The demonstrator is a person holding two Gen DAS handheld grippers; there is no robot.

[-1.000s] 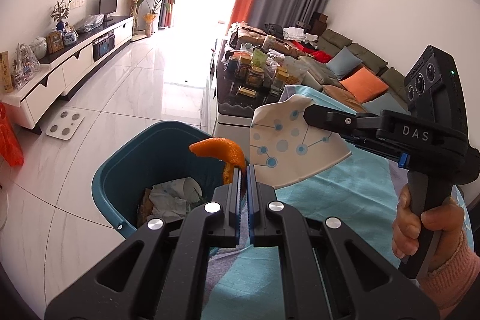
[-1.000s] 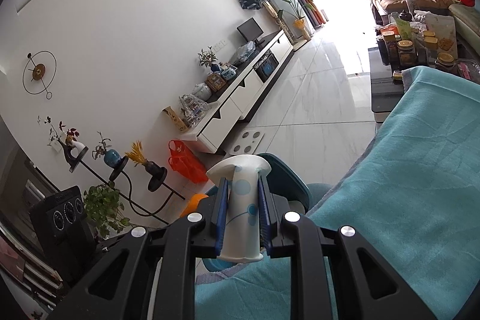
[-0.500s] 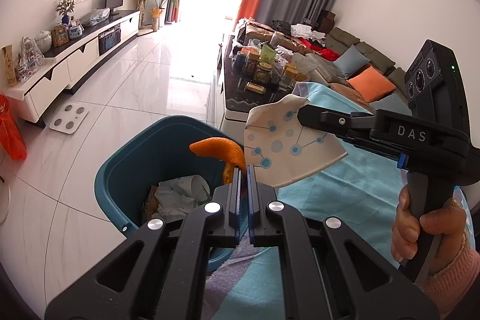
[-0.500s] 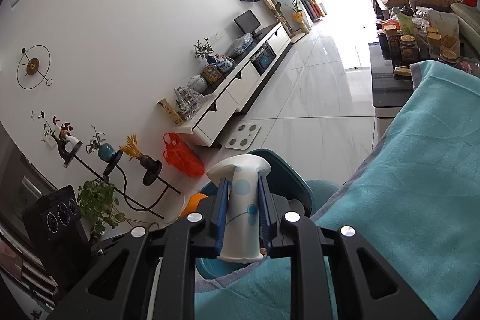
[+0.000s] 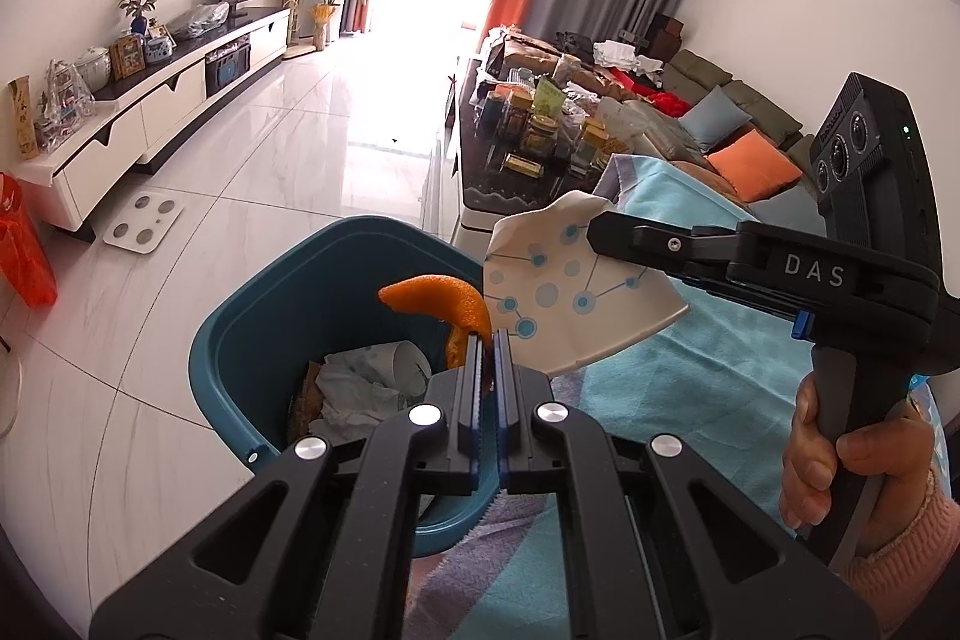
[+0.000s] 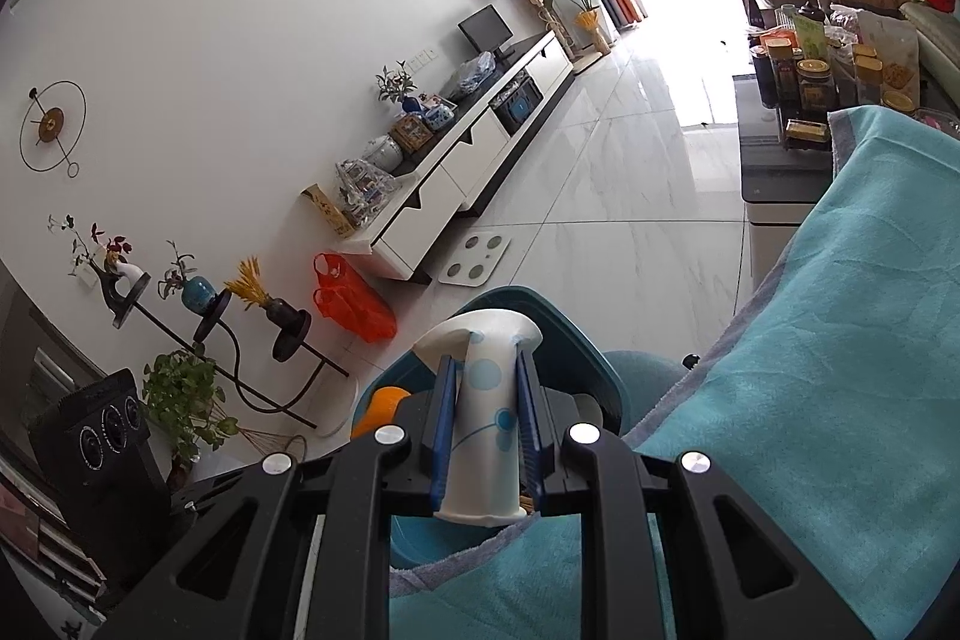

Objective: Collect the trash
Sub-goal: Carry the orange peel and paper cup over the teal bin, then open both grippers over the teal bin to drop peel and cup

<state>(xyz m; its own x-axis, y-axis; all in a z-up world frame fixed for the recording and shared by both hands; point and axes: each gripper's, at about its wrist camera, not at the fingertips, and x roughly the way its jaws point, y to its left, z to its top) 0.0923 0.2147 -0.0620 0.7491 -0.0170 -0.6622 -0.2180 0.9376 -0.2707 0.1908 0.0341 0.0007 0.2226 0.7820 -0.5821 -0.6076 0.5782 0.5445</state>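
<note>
My left gripper (image 5: 487,340) is shut on a curled orange peel (image 5: 447,301) and holds it over the near rim of a teal trash bin (image 5: 234,340). The bin holds crumpled white paper (image 5: 354,382) and a cup. My right gripper (image 6: 483,370) is shut on a squashed white paper cup with blue dots (image 6: 486,436), above the bin's edge (image 6: 576,340). The cup also shows in the left wrist view (image 5: 564,298), just right of the peel. The peel shows in the right wrist view (image 6: 381,406).
A teal cloth (image 5: 690,388) covers the table beside the bin. A dark coffee table (image 5: 480,196) with several jars stands behind it. A white TV cabinet (image 5: 150,112), a bathroom scale (image 5: 144,223) and a red bag (image 5: 24,250) are on the left.
Both grippers have shifted slightly toward the bin, still holding the peel and the cup. The bin sits more centrally in the left wrist view.
</note>
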